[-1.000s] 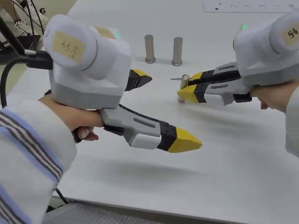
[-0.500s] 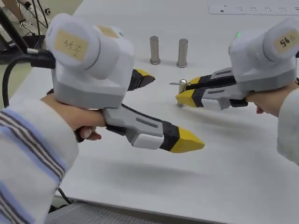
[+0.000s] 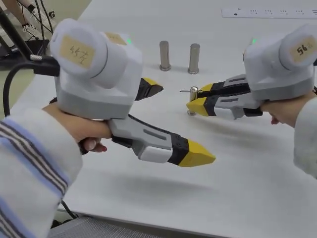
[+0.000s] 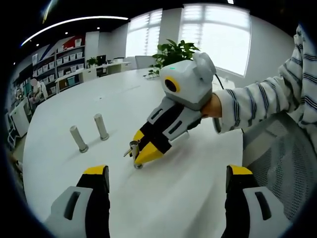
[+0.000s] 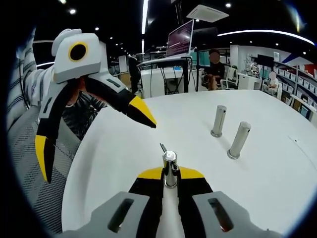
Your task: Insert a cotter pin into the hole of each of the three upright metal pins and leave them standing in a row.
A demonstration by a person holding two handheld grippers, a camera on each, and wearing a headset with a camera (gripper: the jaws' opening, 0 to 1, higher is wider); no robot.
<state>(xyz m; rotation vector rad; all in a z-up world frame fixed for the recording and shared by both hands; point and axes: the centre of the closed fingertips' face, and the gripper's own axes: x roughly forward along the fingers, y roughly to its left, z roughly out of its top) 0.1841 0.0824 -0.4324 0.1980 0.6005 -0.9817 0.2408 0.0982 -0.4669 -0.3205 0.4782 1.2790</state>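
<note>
white worktable (image 3: 247, 163) | office: windows (image 4: 213, 34), shelves (image 4: 59, 54) | left claw (image 4: 167, 172) released | right claw (image 5: 171, 176) grasping metal pin (image 5: 170, 161)

Three metal pins (image 3: 165, 55) (image 3: 194, 58) (image 3: 194, 91), one cotter pin (image 3: 184, 90)

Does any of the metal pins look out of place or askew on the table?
One metal pin stands out of line, in front of the other two pins, clamped in the right gripper, a cotter pin sticking from its top. Nothing looks tipped or damaged.
</note>
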